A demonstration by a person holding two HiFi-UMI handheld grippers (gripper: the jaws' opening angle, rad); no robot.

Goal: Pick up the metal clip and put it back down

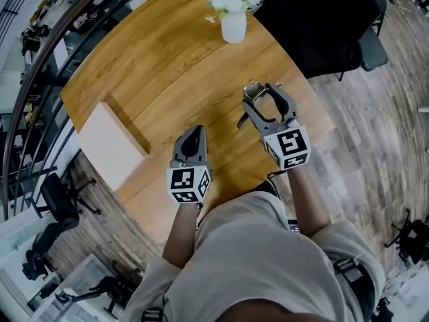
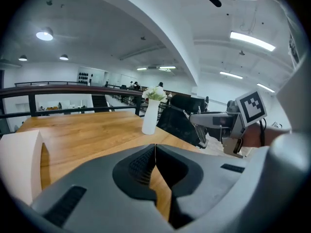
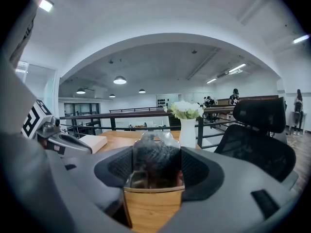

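**Spotter:** Your left gripper (image 1: 194,134) has a grey moulded shell with a tapered snout. The left marker cube (image 1: 188,184) sits at its rear, white faces with black square markers.

**Recorder:** Your right gripper (image 1: 264,91) has grey metal arms with bolt heads along them. The right marker cube (image 1: 288,147) has the same print.

**Spotter:** Up close, your left pads (image 2: 141,167) are dark and finely ribbed. A dark grooved slot (image 2: 64,203) is set in the shoulder.

**Recorder:** The right pads (image 3: 119,165) match. You wear a pale beige short-sleeved shirt (image 1: 255,247) with loose sleeves (image 1: 345,243), and a dark strap (image 1: 348,270) low at the side.
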